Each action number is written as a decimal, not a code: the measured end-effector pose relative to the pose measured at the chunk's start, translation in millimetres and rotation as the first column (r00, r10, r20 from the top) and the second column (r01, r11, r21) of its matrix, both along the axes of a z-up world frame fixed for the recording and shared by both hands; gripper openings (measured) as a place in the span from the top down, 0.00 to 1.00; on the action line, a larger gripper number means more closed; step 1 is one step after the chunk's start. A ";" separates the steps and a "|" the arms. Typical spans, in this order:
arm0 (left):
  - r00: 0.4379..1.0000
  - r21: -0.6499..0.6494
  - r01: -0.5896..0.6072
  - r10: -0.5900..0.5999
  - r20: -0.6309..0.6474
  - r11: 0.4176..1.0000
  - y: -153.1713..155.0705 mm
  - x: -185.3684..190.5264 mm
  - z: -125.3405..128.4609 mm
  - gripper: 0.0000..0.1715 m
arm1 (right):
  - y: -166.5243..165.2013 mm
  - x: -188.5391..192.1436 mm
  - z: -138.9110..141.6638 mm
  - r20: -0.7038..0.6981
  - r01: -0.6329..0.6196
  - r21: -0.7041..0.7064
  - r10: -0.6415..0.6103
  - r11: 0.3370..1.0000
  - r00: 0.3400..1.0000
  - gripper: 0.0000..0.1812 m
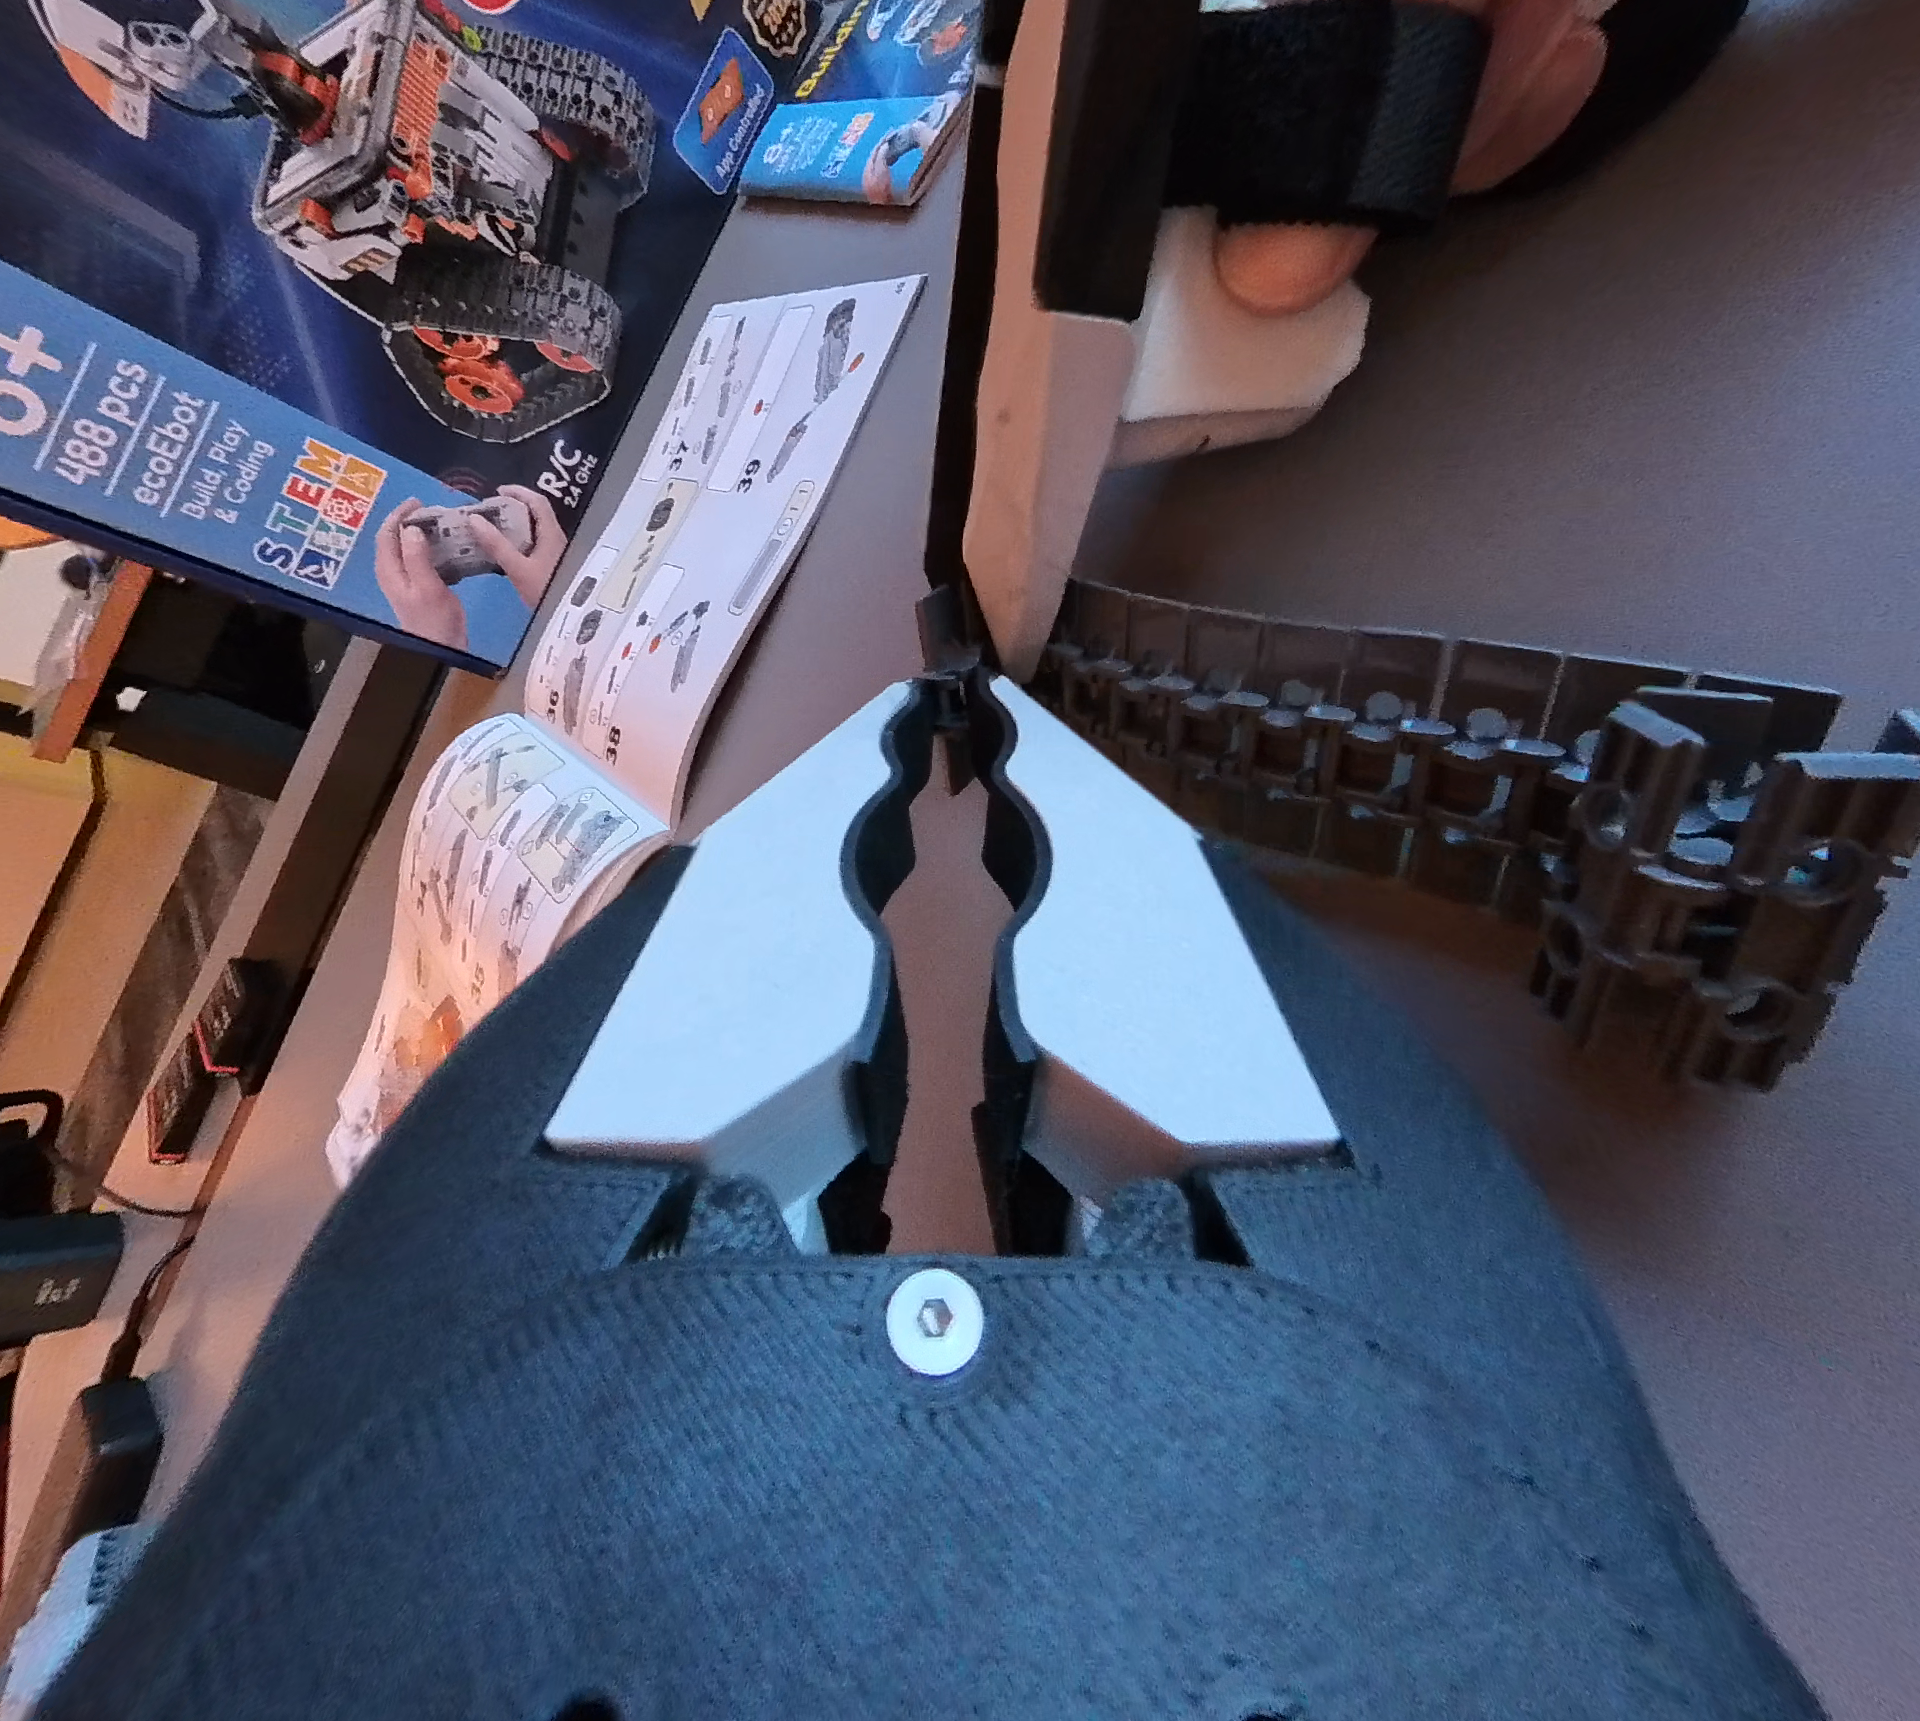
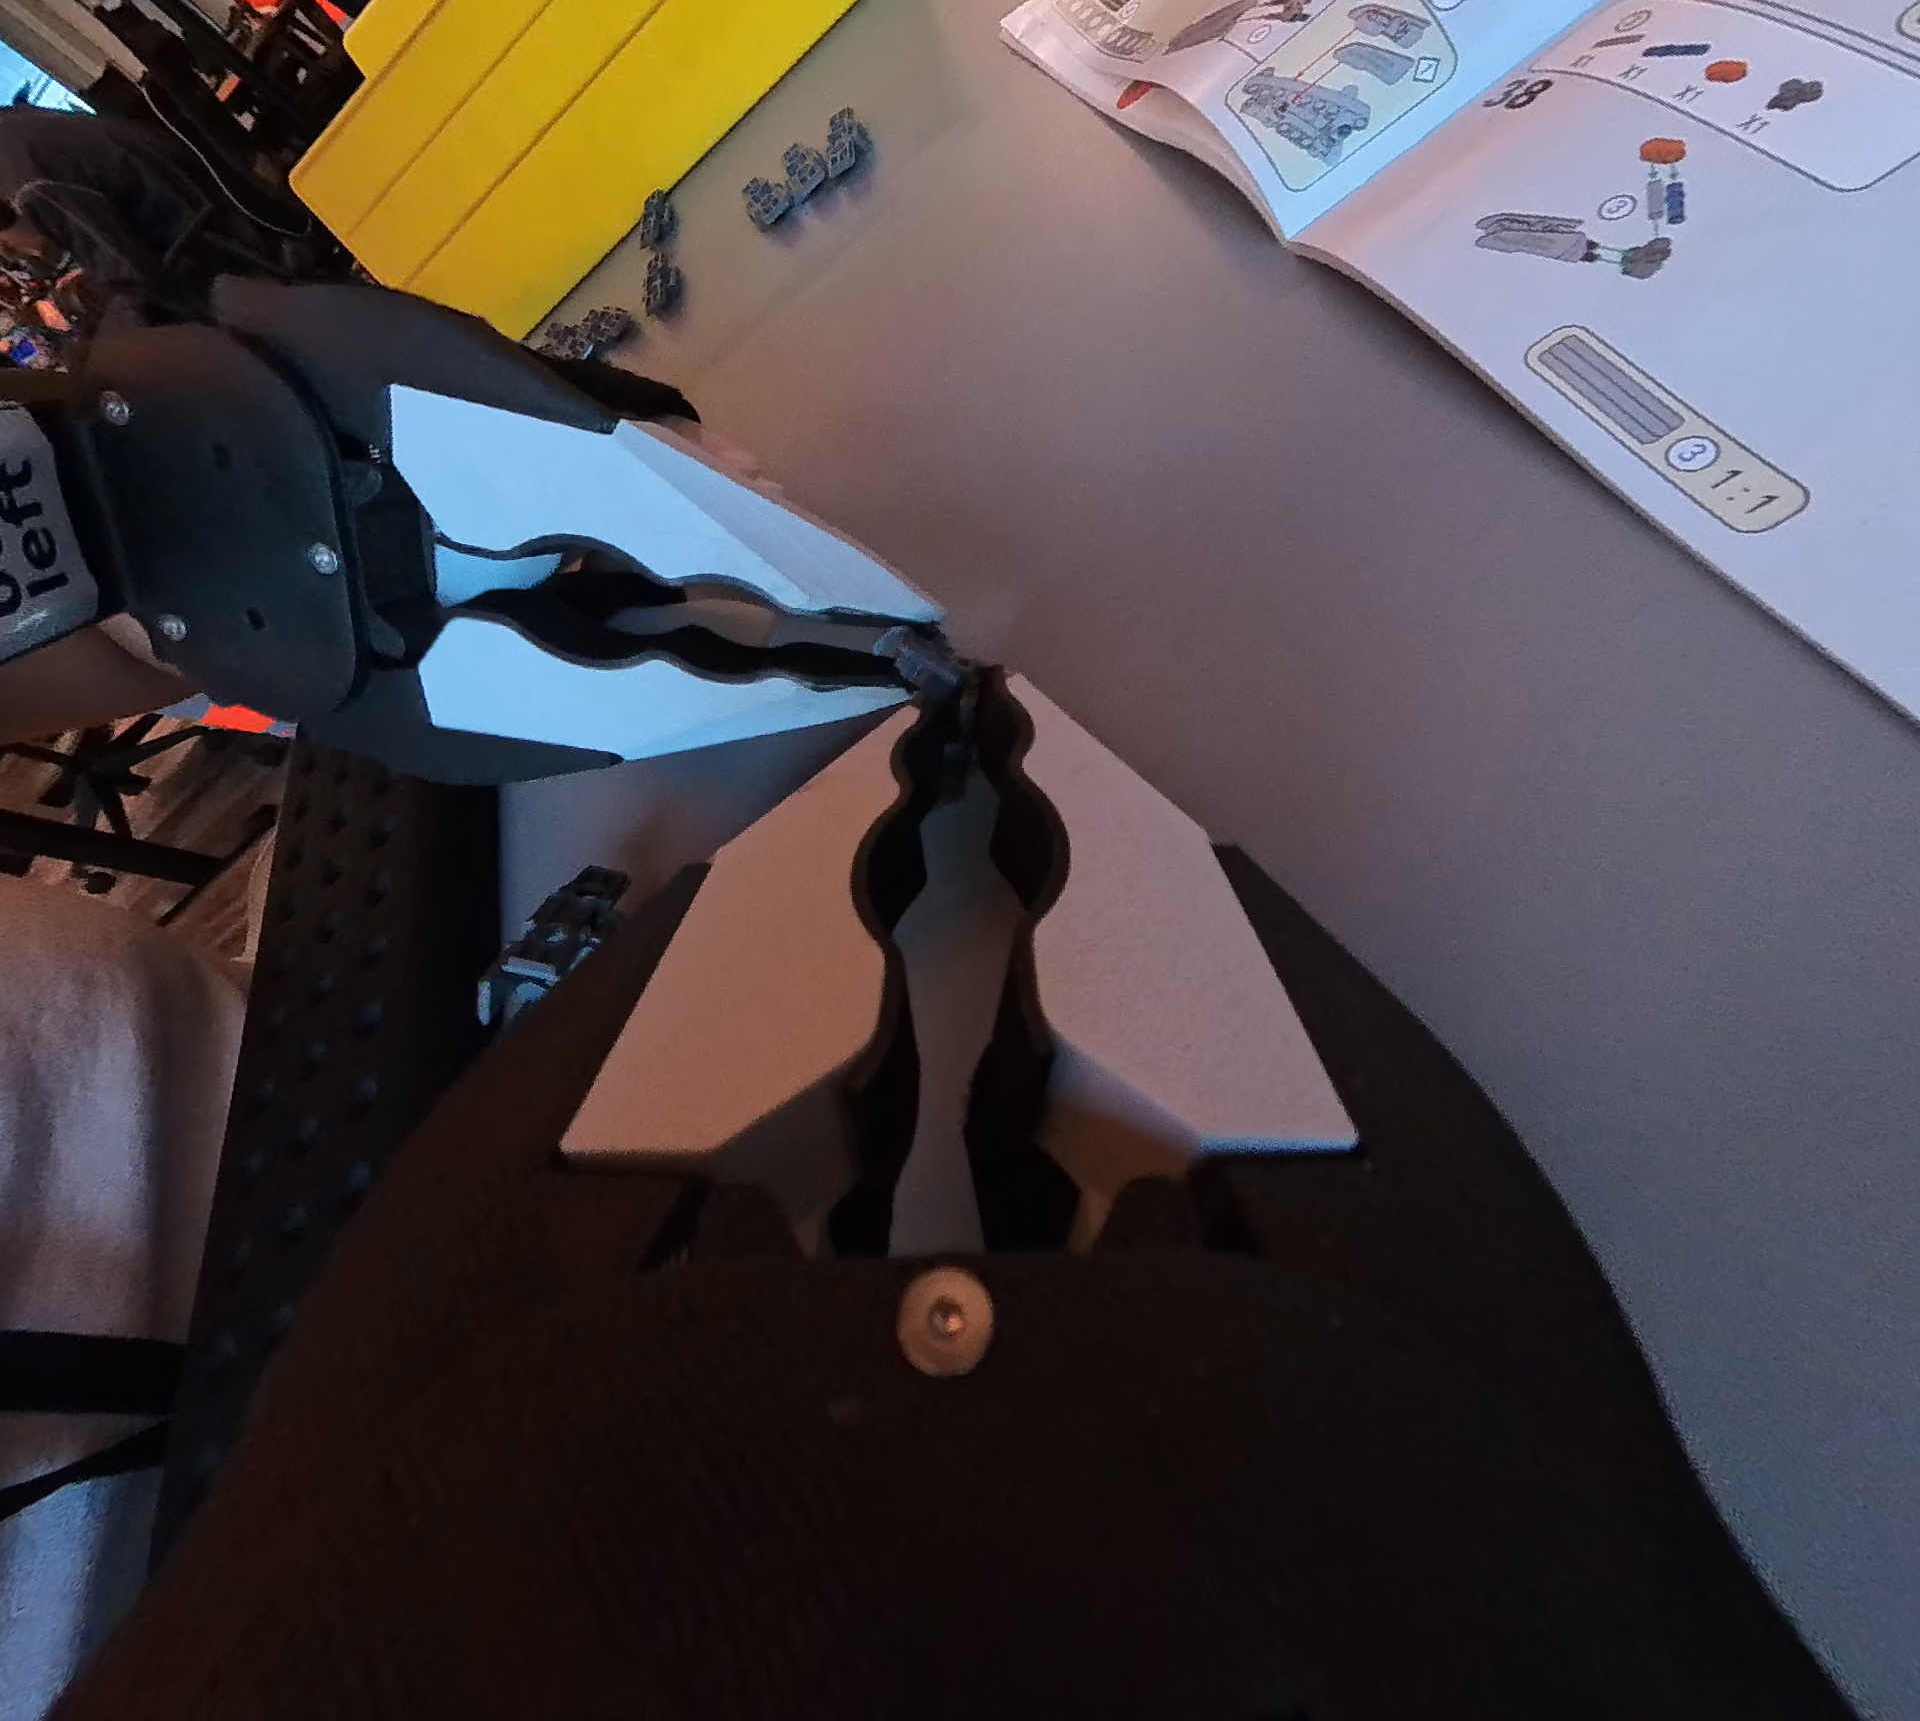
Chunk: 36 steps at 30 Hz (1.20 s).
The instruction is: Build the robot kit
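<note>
A small dark plastic piece (image 1: 948, 684) is pinched at the very tips of the left gripper (image 1: 961, 695), whose fingers are closed on it, and the same piece (image 2: 930, 661) is met from the other side by the right gripper (image 2: 961, 705), whose fingers are likewise closed down at their tips on it or on a second small part joined to it; which of the two cannot be told, since the tips hide the joint. The piece is held in the air above the grey worktop (image 1: 1558, 476), with the two pairs of tips touching at a steep angle to each other. For the step in hand, judged to be a pressing or parting of small links, the grip is best kept at the extreme tips and the force kept along the line of the piece, as so little of it is held that a twist could flick it free. Just beside the tips, to the right in the left wrist view, a long dark tread chain (image 1: 1455, 778) lies on the worktop. An open instruction booklet (image 2: 1558, 165) lies near, and a toy box (image 1: 312, 165) stands beyond it. A yellow bin (image 2: 623, 30) and several loose dark links (image 2: 805, 180) lie well apart. Bare worktop lies between the tips and the booklet, while the worktop edge (image 2: 499, 840) runs close beneath the left gripper, so little room is left on that side.
</note>
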State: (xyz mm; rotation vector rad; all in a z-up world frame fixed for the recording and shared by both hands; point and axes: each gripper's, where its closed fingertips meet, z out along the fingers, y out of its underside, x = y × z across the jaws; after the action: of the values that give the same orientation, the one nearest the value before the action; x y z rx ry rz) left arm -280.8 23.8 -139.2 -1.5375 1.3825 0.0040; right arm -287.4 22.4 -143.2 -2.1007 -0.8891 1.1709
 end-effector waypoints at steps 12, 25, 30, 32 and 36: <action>1.000 -0.023 0.023 -0.023 -0.013 0.999 9.5 1.2 4.4 0.96 | 8.0 0.6 0.2 -0.078 0.021 -0.177 -0.035 0.984 0.996 0.97; 0.798 -0.705 0.296 0.239 0.554 0.645 3.7 -13.1 27.3 0.87 | 12.7 6.7 37.0 -0.413 -0.100 -0.353 -0.059 0.930 0.909 0.97; 0.795 -0.745 0.332 0.253 0.551 0.579 -0.7 -4.7 18.5 0.88 | 10.5 4.3 35.0 -0.398 -0.109 -0.344 -0.039 0.933 0.916 0.97; 0.790 -0.753 0.350 0.256 0.557 0.557 -2.5 -1.8 18.5 0.88 | 10.9 4.7 35.7 -0.404 -0.110 -0.346 -0.042 0.932 0.914 0.97; 0.730 -0.749 0.423 0.297 0.615 0.510 -2.1 1.8 27.9 0.86 | 10.7 5.3 40.2 -0.435 -0.126 -0.345 -0.040 0.930 0.899 0.97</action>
State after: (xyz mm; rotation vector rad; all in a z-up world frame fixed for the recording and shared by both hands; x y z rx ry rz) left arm -279.1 21.7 -111.3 -1.9497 0.7779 -1.4238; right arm -282.1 33.1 -103.0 -1.9634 -0.5358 1.8599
